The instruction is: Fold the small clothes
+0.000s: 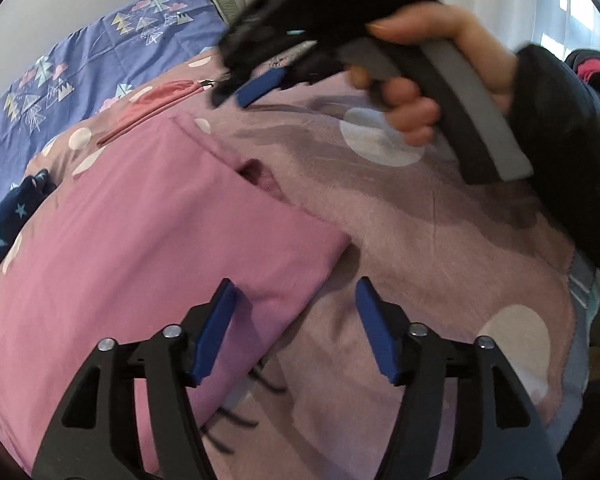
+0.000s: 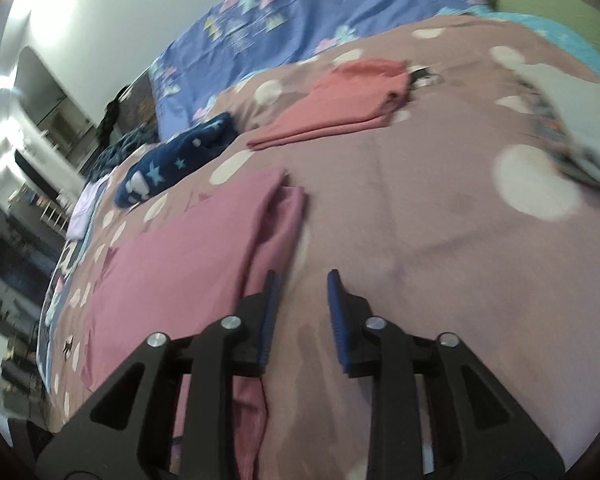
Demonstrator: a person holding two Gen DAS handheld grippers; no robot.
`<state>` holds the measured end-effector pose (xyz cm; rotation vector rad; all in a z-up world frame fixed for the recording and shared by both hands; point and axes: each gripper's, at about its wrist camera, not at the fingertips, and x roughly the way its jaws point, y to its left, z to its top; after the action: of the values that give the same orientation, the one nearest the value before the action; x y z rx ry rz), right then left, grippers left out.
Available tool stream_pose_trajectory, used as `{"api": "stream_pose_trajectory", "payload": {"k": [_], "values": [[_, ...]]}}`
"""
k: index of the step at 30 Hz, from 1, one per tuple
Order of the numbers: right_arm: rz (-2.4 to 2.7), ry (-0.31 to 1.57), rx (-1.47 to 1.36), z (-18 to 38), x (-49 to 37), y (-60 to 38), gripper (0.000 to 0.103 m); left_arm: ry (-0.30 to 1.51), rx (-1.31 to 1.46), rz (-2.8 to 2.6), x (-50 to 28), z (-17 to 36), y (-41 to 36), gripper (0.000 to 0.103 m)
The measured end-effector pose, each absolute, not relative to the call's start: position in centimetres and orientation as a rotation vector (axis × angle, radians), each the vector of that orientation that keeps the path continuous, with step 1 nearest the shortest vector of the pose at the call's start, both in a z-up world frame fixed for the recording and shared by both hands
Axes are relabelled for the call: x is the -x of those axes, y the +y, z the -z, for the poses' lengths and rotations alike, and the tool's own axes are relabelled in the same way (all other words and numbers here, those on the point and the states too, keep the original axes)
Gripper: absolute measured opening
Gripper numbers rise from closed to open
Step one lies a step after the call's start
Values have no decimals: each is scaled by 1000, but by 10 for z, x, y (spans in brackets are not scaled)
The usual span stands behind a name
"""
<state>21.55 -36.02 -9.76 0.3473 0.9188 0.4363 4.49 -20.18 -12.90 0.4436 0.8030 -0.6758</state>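
Note:
A pink garment [image 1: 140,220] [image 2: 180,264] lies flat on the mauve spotted duvet [image 1: 400,232] [image 2: 420,208], with one side folded over along its right edge. My left gripper [image 1: 294,292] hovers open over the garment's lower right edge, and nothing sits between its blue pads. A hand [image 1: 428,76] carries the blurred right gripper [image 1: 240,92] above the duvet's far side. In the right wrist view, my right gripper [image 2: 304,280] is open with a narrow gap. Its left finger is over the garment's folded edge, and nothing is gripped.
A folded salmon garment [image 2: 348,104] [image 1: 156,100] lies further back. A navy piece with stars [image 2: 172,164] [image 1: 4,220] sits to the left. Pale folded clothes [image 2: 572,128] lie at the right. A blue patterned sheet [image 2: 300,12] [image 1: 60,60] covers the far bed, with room furniture beyond the left edge.

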Motion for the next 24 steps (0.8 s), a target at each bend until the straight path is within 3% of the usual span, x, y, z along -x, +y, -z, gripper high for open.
{"api": "stream_pose_trajectory", "payload": {"k": [11, 12, 13, 14, 16, 18, 21, 24], "values": [[-538, 953, -373, 119, -272, -334, 34, 791, -490, 641, -53, 131, -215, 68], [-539, 948, -377, 120, -274, -335, 27, 792, -491, 644, -53, 131, -216, 63], [-538, 945, -377, 121, -277, -334, 6, 791, -497, 653, -52, 131, -216, 51], [-541, 937, -383, 122, -279, -333, 4, 785, -517, 649, -51, 131, -216, 45], [-568, 883, -416, 118, -277, -337, 4, 781, -529, 660, -52, 129, -214, 23], [-619, 802, -463, 103, -273, -342, 3, 791, -505, 690, -54, 124, -208, 12], [-640, 744, -421, 90, -269, -338, 3, 793, -491, 739, -54, 120, -205, 10], [-581, 799, -373, 110, -281, -334, 3, 794, -501, 771, -51, 123, -207, 10]]}}
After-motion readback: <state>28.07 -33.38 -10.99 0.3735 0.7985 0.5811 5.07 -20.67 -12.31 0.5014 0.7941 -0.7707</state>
